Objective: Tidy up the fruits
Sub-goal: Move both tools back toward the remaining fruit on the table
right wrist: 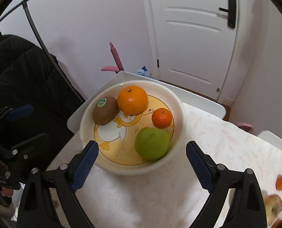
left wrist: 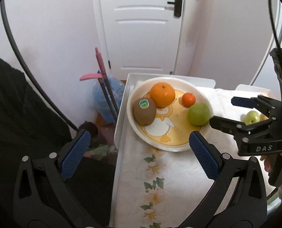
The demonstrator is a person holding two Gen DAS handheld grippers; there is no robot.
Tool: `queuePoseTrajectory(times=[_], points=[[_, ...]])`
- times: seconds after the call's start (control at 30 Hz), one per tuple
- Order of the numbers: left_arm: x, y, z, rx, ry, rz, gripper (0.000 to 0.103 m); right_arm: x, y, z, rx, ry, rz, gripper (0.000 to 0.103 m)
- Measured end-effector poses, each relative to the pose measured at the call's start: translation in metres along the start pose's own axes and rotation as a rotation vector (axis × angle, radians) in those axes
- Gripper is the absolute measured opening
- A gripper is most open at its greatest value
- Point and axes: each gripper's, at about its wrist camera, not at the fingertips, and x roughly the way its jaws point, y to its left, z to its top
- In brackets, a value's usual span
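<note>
fruit bowl (left wrist: pixel 203 96), four pieces in; both grippers empty above it

left wrist view: left gripper (left wrist: pixel 139 152) spread wide, nothing between its pads, hanging over the bowl's near rim. in the bowl: kiwi (left wrist: pixel 144 111) at the left wall, long axis slanting down-right; large orange (left wrist: pixel 162 94) touching it at the back; small tangerine (left wrist: pixel 188 99) right of the orange; green apple (left wrist: pixel 199 114) against the right wall. right gripper (left wrist: pixel 224 112) just right of the bowl, fingers apart, nothing held, lower finger tip beside the apple. another green fruit (left wrist: pixel 252 117) lies well right of the bowl.
right wrist view: right gripper (right wrist: pixel 142 153) wide, empty; the green apple (right wrist: pixel 152 143) sits blurred between and just ahead of its pads, inside the bowl (right wrist: pixel 181 125). judgement: remaining loose fruit (right wrist: pixel 281 182) lies right of the bowl, so the right hand is nearer.
</note>
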Motion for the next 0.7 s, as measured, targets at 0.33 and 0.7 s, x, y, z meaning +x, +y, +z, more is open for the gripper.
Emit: queuePoseTrajectory(times=[0.33,0.7], points=[[-0.026,-0.026,0.021,0.067,-0.049,-0.085,0.103,-0.071,-0.003,-0.011,0.078,-0.050,-0.087,0.092],[-0.044,-0.110,0.026,0.138,-0.089,-0.161,0.103,-0.144,-0.060,-0.059,0.166,-0.075,-0.195,0.092]])
